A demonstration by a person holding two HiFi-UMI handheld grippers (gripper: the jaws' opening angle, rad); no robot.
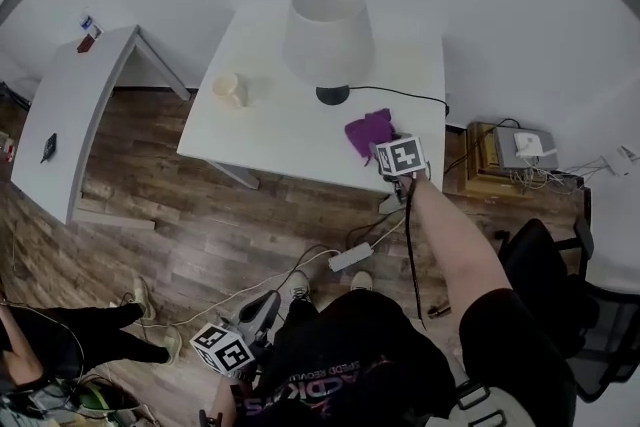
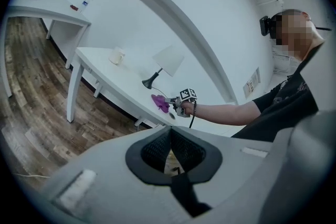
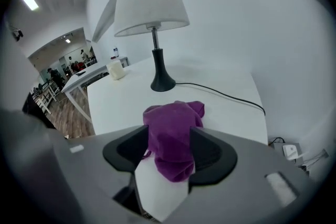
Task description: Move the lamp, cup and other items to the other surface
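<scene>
On smooth white bench, near its edge, straddling crumpled purple cloth, right claw released. Holding left claw clenched over open plank floor.

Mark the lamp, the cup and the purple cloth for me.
lamp point(image 1: 328, 30): head view, on the white shade.
cup point(image 1: 230, 89): head view, on its body.
purple cloth point(image 3: 172, 136): right gripper view, on its bunched middle.

White table holds a white-shaded lamp, a cream cup toward its left side and a purple cloth near the front right. Right gripper sits at the cloth on an outstretched arm. Left gripper hangs low by the torso. Power strip lies on the wood floor.
</scene>
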